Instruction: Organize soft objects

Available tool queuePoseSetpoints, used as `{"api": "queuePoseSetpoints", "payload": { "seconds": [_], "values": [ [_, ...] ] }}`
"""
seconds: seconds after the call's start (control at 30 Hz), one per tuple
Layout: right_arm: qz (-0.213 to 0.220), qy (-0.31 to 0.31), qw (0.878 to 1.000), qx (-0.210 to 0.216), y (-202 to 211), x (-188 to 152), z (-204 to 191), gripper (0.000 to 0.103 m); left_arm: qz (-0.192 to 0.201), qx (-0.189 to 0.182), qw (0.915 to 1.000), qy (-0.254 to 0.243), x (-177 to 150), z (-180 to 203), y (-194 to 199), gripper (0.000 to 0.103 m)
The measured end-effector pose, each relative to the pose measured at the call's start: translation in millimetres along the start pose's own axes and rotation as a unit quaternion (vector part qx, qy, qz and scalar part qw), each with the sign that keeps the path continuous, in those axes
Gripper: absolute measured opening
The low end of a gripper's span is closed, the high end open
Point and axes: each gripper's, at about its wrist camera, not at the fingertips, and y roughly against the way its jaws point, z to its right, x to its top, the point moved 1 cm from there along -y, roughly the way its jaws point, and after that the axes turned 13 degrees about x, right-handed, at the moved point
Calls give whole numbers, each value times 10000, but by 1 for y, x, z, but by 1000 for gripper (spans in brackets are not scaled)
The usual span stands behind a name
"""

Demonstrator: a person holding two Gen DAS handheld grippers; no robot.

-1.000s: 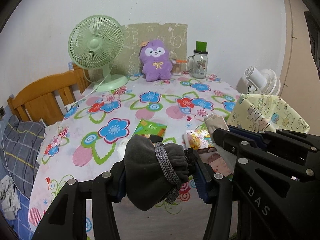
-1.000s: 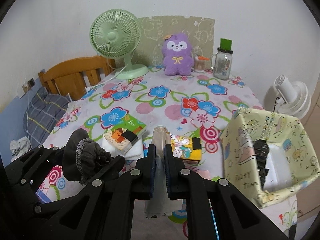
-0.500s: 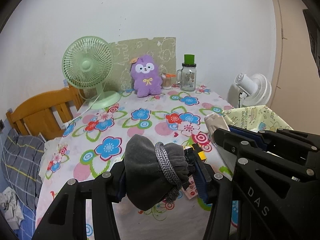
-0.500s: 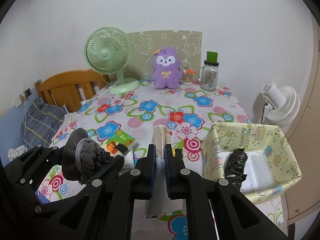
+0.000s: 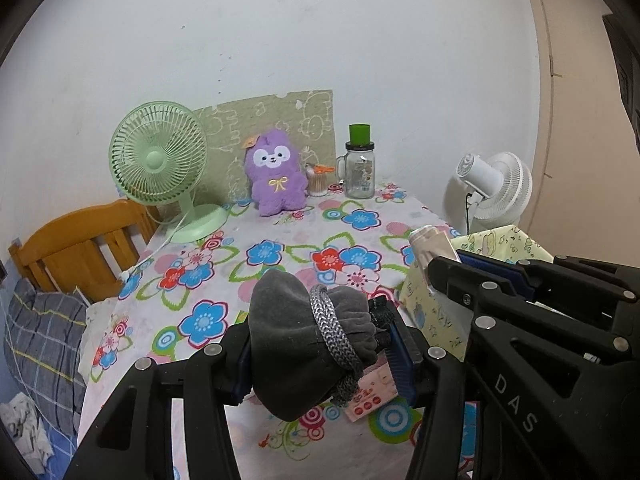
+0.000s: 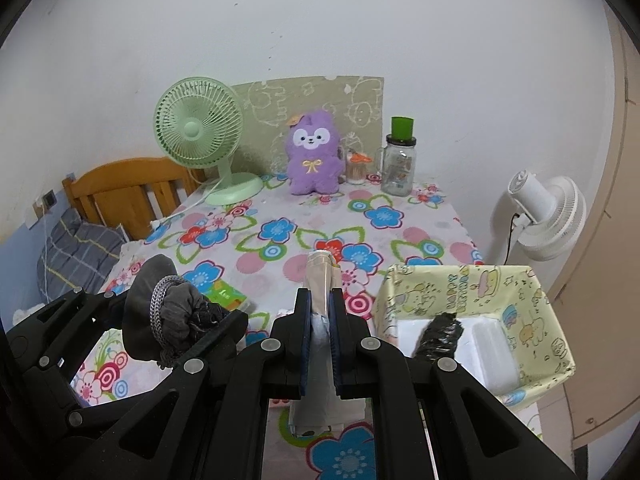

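Note:
My left gripper (image 5: 320, 340) is shut on a dark grey fleece pouch (image 5: 284, 332) tied with a grey braided cord, held above the near part of the flowered table (image 5: 280, 232). To its right, my right gripper (image 6: 320, 308) is shut on a thin, folded beige soft pack (image 6: 320, 272) that stands upright between the pads and hangs down below them. In the right wrist view the pouch (image 6: 140, 316) and the left gripper (image 6: 176, 320) show at the left. A yellow-green patterned box (image 6: 460, 280) stands open at the right, with a black crinkled roll (image 6: 440, 334) and white items inside.
At the table's far edge stand a purple plush toy (image 5: 276, 176), a green desk fan (image 5: 160, 160) and a glass jar with a green cap (image 5: 360, 172). A white fan (image 5: 496, 188) is beyond the table's right side, a wooden chair (image 5: 72, 252) at the left. A green booklet (image 6: 226, 294) lies near the front.
Both grippers have risen and drawn back from the table, each keeping its hold. The table's items sit lower and farther in view, and the box interior shows more in the right wrist view.

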Motion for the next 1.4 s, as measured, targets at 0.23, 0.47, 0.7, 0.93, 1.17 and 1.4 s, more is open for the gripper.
{"api": "queuePoseSetpoints", "payload": {
  "seconds": [0.23,0.47,0.7,0.93,1.17,1.4],
  "values": [
    [40,-49,10000,-21,8,4,16,11,14,-75,10000,-39,8,14,2,56],
    [80,-102,9998,-119,18,7,37,11,68,-155,9998,-103,18,35,2,56],
    [97,-202,9995,-212,26,8,61,11,85,-260,9995,-181,26,60,1,56],
    [113,-297,9989,-339,32,7,85,11,102,-392,9988,-264,33,84,-2,56],
    [80,-379,9983,-437,35,7,108,11,71,-501,9981,-337,38,106,-7,56],
    [57,-523,9968,-600,35,5,133,11,36,-664,9967,-475,43,130,-17,56]
  ]
}}
